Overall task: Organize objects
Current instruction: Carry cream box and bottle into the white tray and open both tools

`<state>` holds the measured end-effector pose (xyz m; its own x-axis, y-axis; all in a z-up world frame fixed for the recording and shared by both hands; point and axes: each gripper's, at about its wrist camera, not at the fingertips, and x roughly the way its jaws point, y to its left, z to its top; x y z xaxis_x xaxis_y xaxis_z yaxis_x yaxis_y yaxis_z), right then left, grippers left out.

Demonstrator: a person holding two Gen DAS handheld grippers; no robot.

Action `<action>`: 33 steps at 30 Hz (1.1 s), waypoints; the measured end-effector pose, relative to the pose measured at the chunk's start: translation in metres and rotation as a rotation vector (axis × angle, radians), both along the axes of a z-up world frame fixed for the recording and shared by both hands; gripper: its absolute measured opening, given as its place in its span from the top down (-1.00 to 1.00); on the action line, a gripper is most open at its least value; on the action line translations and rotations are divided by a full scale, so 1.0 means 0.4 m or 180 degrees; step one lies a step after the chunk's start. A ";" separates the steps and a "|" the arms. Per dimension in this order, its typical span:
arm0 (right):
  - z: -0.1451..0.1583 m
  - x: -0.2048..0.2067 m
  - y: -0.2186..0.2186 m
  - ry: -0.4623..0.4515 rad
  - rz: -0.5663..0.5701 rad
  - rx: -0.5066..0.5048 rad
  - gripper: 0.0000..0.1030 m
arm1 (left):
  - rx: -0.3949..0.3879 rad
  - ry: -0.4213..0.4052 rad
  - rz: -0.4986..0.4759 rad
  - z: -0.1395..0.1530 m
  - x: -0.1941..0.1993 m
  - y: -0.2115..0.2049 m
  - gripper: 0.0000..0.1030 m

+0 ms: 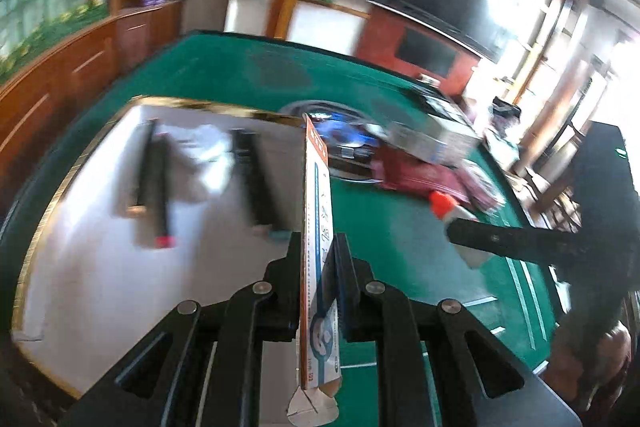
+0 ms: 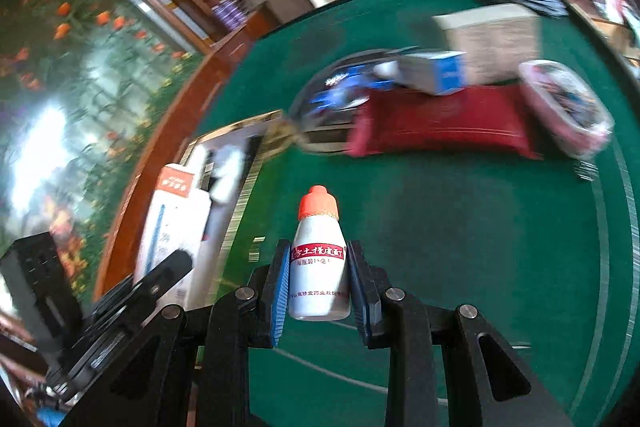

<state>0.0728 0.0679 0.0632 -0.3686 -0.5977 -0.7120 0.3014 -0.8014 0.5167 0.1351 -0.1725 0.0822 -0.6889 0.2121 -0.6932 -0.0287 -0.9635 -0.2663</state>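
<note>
My left gripper [image 1: 318, 247] is shut on a long flat white and orange box [image 1: 316, 227], held on edge above the right side of a white tray with a gold rim [image 1: 72, 171]. Two black pens [image 1: 154, 183] lie on the tray. My right gripper [image 2: 318, 259] is shut on a small white bottle with an orange cap [image 2: 318, 259], held upright above the green table [image 2: 460, 227]. The bottle [image 1: 444, 205] and the right gripper's finger [image 1: 520, 241] show in the left wrist view. The box [image 2: 172, 223] and the left gripper [image 2: 132, 291] show in the right wrist view.
Further back on the green table [image 1: 400, 235] lie a red pouch [image 2: 436, 123], a blue and white box [image 2: 436, 71], a round clear container [image 2: 568, 107] and a round glass dish [image 2: 332, 91]. A wooden cabinet [image 1: 60, 79] stands to the left beyond the table edge.
</note>
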 end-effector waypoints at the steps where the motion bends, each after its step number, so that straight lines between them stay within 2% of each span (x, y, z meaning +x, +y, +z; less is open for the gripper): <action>1: 0.001 -0.001 -0.025 0.0007 0.0054 0.0012 0.42 | 0.0002 -0.0032 0.0072 -0.004 -0.004 -0.027 0.74; 6: 0.002 -0.007 -0.164 0.0019 0.0340 0.0104 0.42 | -0.0022 -0.0199 0.0364 -0.040 -0.034 -0.131 0.74; 13: -0.043 -0.034 -0.337 -0.0055 0.0604 0.0368 0.41 | -0.0048 -0.0438 0.0377 -0.097 -0.085 -0.165 0.74; 22: -0.100 -0.078 -0.438 -0.0076 0.0632 0.0760 0.41 | -0.0086 -0.0627 0.0384 -0.153 -0.111 -0.162 0.73; 28: -0.109 -0.072 -0.471 -0.0009 0.0657 0.0921 0.41 | -0.0269 -0.0571 0.0447 -0.143 -0.105 -0.146 0.65; 31: -0.111 -0.075 -0.476 0.0008 0.0631 0.0952 0.41 | -0.0302 -0.0504 0.0478 -0.134 -0.094 -0.145 0.53; 32: -0.111 -0.078 -0.474 0.0001 0.0624 0.0942 0.41 | -0.0307 -0.0493 0.0505 -0.131 -0.090 -0.147 0.37; 33: -0.110 -0.079 -0.470 -0.0003 0.0618 0.0934 0.41 | -0.0320 -0.0484 0.0541 -0.129 -0.085 -0.150 0.10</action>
